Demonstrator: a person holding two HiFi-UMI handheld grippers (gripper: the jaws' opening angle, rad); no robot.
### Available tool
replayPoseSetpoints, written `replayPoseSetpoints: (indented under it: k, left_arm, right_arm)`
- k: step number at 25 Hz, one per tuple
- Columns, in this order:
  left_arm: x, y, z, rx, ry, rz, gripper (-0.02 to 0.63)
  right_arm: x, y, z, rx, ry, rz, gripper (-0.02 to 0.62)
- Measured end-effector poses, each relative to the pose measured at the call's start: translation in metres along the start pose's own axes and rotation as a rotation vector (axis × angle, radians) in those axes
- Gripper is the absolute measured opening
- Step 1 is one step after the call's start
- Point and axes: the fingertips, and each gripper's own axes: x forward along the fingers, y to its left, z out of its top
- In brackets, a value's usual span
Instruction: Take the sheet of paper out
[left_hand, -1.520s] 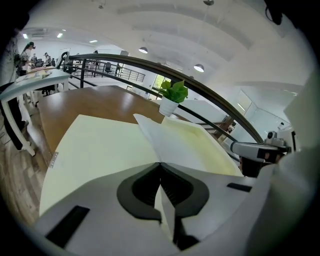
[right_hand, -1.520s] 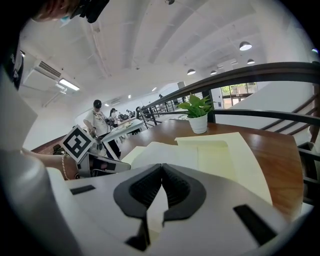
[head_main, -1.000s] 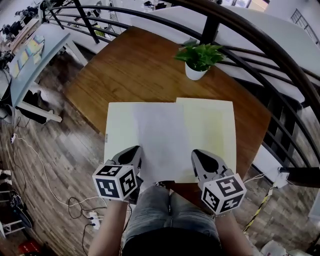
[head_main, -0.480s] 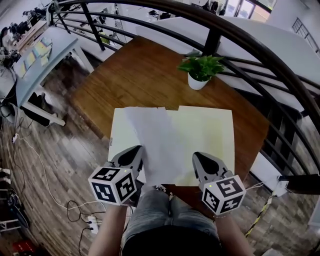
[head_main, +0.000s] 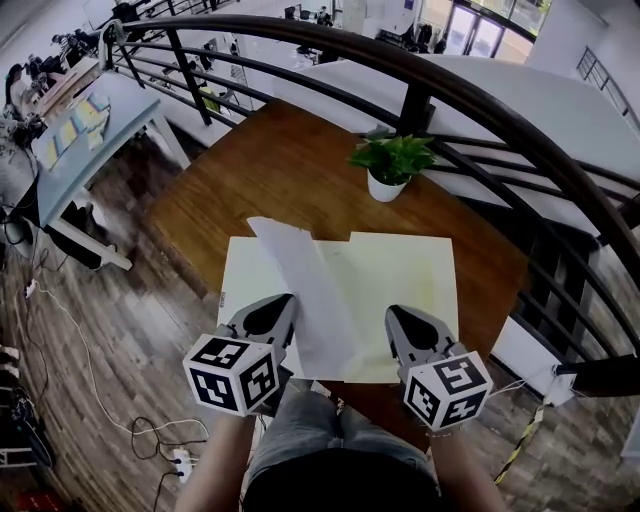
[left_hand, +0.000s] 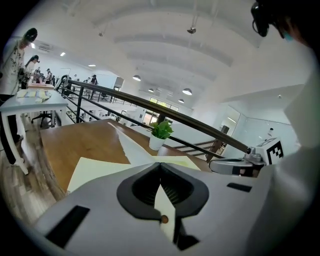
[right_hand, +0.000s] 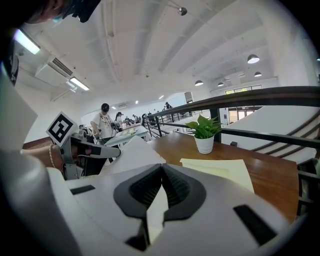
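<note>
— Nearest first: what are my grippers doing?
— Your left gripper (head_main: 280, 312) is clamped on the sheet (head_main: 312, 300) at its left edge. Your right gripper (head_main: 398, 322) is closed on the folder (head_main: 405, 275) at its near edge.
— And the sheet?
— It lies over the folder, long axis pointing away and leftward. Your left cube hides the folder's near left corner. The plant (head_main: 390, 160) stands beyond.

An open-plan office mezzanine: black railing (head_main: 480, 105), desks with people (right_hand: 104, 122), recessed ceiling lights (left_hand: 187, 92).
</note>
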Motion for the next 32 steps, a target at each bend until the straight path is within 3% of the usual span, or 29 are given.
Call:
replayPoseSetpoints:
  k: [18,32]
  left_arm:
    - [-0.019,-0.035,0.061,0.109,-0.119,-0.082,0.017]
    - [-0.021,-0.053,0.072,0.131,-0.173,-0.128,0.017]
  right_arm:
    - [-0.012,0.015,0.06,-0.056,-0.145,0.01,0.026]
    - [-0.022,0.015,0.08,-0.049,-0.194,-0.007,0.025]
